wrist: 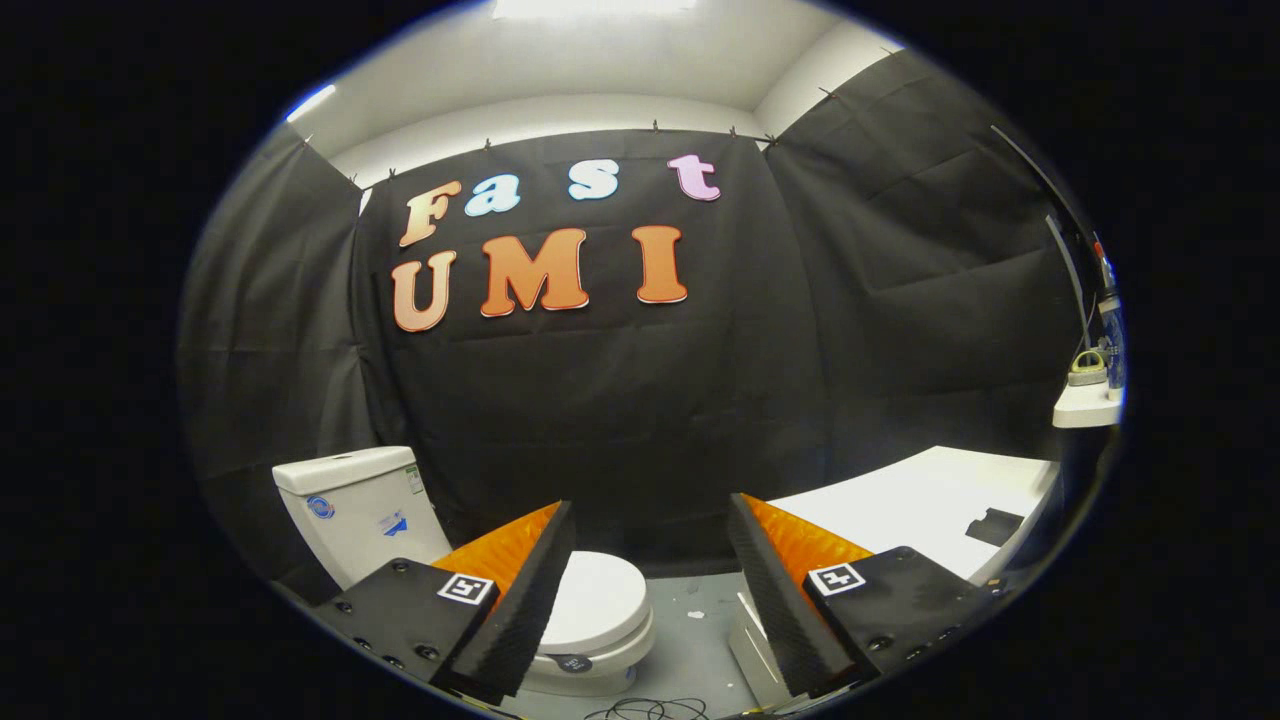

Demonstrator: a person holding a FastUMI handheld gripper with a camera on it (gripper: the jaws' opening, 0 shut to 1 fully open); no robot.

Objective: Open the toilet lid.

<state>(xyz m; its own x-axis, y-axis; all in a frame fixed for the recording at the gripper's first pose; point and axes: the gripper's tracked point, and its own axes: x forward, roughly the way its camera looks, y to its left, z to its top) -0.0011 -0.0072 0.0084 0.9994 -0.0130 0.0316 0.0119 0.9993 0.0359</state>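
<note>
Worktop (900, 500): white, right of the tool, a dark flat patch near its far right end.
Toilet tank (350, 510): white, far left; stickers too small to read.
Toilet lid (595, 600): white, closed, low beyond the left finger.
Tool (650, 600): fingers spread wide, holding nothing.
Cable (650, 710): dark loops on the floor.

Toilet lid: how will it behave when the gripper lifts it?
The toilet lid looks like smooth, glossy hard plastic, so probably stiff but slippery on the fingers. It lies shut flat against the tank, likely hinged there and swinging up. The gripper is open, well short.
</note>
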